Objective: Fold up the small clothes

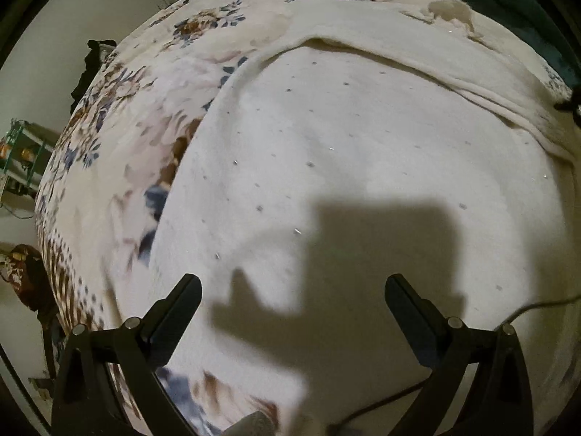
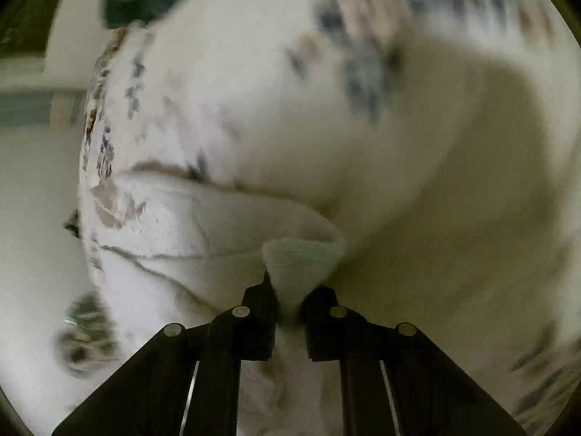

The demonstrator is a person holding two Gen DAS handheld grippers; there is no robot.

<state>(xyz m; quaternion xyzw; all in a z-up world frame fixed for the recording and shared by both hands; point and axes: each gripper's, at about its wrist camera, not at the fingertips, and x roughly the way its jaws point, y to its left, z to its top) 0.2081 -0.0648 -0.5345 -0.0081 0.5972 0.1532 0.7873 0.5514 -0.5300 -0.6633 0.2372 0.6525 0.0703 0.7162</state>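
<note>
A white fleecy garment (image 1: 356, 152) with small grey specks lies spread over a floral bedspread (image 1: 145, 116). My left gripper (image 1: 292, 285) is open and empty just above the garment's near part, its shadow falling on the cloth. In the right wrist view my right gripper (image 2: 290, 290) is shut on a bunched fold of the white garment (image 2: 301, 258), lifted a little off the bed. The rest of the garment (image 2: 174, 232) trails to the left. That view is blurred.
The bed's left edge (image 1: 54, 218) drops to a pale floor with a green rack (image 1: 21, 152) and a dark patterned cloth (image 1: 25, 272). A dark green item (image 1: 508, 0) lies at the far right. A thin cable (image 1: 537, 305) crosses the near right.
</note>
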